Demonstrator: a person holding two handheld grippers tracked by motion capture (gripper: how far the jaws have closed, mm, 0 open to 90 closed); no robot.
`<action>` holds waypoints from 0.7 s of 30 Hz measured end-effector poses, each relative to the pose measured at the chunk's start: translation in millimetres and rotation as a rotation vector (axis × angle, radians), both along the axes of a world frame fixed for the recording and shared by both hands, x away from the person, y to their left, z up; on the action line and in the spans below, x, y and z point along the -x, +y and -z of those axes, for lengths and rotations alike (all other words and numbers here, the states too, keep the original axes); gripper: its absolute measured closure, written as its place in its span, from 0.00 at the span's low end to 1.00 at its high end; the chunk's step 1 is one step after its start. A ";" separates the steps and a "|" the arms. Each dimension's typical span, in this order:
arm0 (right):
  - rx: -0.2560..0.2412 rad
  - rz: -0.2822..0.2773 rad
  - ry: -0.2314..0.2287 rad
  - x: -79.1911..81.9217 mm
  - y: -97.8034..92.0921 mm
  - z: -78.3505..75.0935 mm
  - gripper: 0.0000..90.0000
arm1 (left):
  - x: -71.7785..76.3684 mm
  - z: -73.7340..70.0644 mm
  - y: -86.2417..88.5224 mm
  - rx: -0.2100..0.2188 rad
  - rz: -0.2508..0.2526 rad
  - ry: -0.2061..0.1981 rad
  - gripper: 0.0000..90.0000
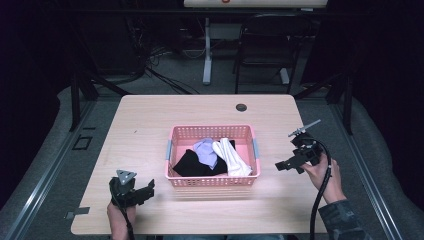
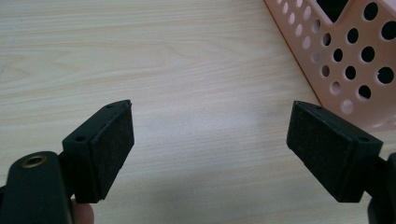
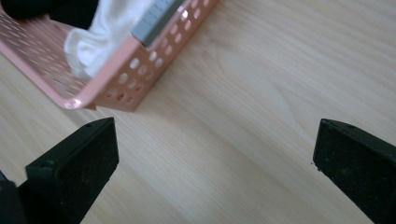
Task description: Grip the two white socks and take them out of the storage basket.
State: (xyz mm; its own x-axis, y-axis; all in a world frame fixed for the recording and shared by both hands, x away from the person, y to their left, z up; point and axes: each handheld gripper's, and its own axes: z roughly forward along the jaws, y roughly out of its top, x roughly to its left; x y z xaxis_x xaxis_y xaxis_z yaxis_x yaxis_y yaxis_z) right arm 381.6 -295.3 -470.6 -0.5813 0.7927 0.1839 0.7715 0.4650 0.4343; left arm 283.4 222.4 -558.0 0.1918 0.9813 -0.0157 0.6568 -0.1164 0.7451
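Both the left gripper [image 1: 145,191] and right gripper [image 1: 286,164] hover with fingers apart beside the pink basket [image 1: 212,182], whose light perforated wall could slide on the tabletop [image 1: 145,125] if nudged.

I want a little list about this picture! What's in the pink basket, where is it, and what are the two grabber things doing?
Basket: pink basket, middle of the wooden table
Inside: black cloth, pale purple cloth, white cloth
Left hand-held gripper: open, empty, left of basket, near its front corner
Right hand-held gripper: open, empty, right of basket
Table hole: dark round hole behind basket
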 end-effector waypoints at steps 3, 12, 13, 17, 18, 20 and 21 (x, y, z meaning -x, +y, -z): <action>0.003 -0.026 -0.010 -3.6 11.3 -10.8 0.00 | 1.1 -0.4 -1.5 -0.005 0.011 -0.003 0.17; 0.014 -0.135 -0.021 -23.7 52.1 -37.0 0.00 | 1.8 0.4 1.0 -0.001 0.000 0.000 0.17; 0.000 -0.125 -0.028 -25.5 57.9 -37.2 0.00 | 1.6 0.5 0.8 -0.001 0.001 0.001 0.17; -0.003 -0.154 -0.013 -38.3 74.6 -38.5 0.00 | 1.5 0.5 1.4 0.000 -0.002 0.001 0.17; -0.009 -0.169 -0.005 -42.1 78.4 -38.0 0.00 | 1.4 0.5 2.2 -0.001 -0.001 0.001 0.17; 0.003 -0.178 0.002 -48.1 86.5 -37.4 0.01 | 1.3 0.6 3.4 0.002 -0.007 0.002 0.17; -0.003 -0.181 0.005 -50.8 90.7 -36.3 0.01 | 1.1 0.7 3.8 0.002 -0.008 0.001 0.17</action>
State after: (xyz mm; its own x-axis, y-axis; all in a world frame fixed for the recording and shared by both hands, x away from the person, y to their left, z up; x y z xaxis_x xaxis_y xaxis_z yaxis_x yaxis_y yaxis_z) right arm 432.3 -204.6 -434.4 -0.7137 0.6745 0.1891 0.6773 0.5956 0.4318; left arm 282.3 226.2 -558.7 0.1838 0.9828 -0.0182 0.6581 -0.1092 0.7450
